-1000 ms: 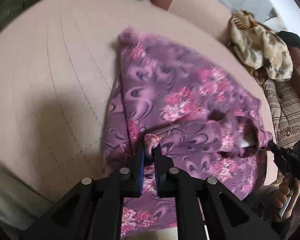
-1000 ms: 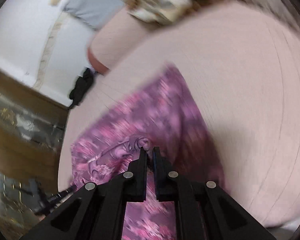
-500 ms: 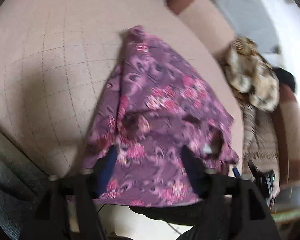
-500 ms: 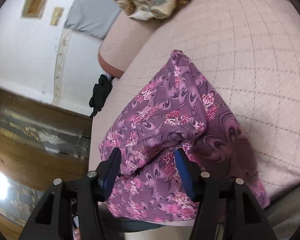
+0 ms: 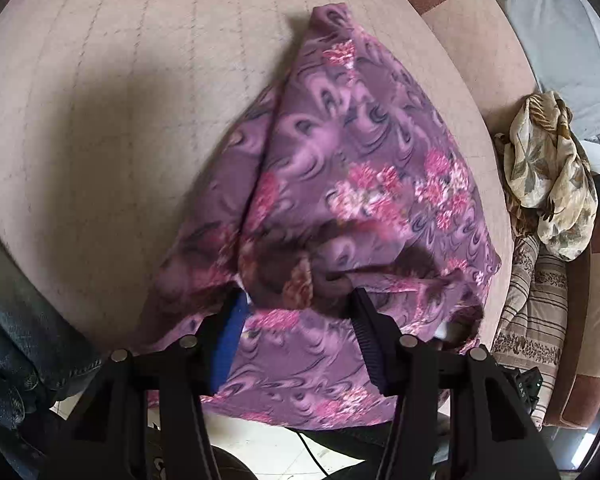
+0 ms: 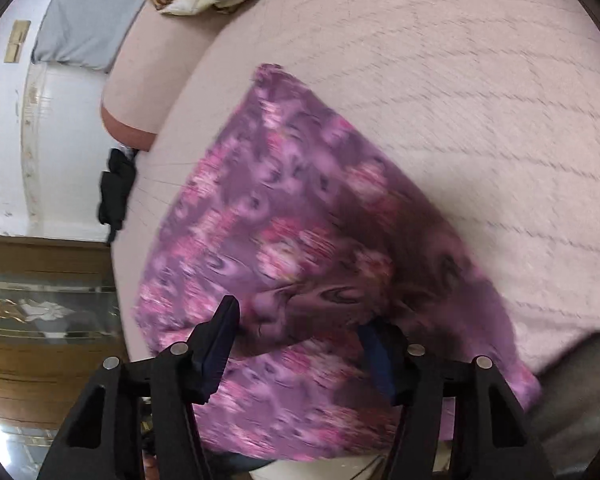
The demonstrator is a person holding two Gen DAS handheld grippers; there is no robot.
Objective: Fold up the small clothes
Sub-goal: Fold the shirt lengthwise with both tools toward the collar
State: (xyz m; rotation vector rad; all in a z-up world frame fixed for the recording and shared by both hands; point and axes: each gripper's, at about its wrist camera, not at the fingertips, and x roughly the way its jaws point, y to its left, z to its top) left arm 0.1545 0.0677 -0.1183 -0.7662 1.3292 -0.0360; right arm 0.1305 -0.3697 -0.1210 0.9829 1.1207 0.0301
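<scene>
The purple floral garment lay folded on the pink quilted sofa cushion (its near edge overhanging). Left tongs and right tongs, jaws just narrowing, stood apart, gripping nothing.

So there's this small purple garment with pink flower clusters and dark swirls, thin soft fabric, lying on the quilted beige cushion. It narrows to a bunched point at the far end, spreads wide at the near edge and hangs over it, with a fold ridge across.
</scene>
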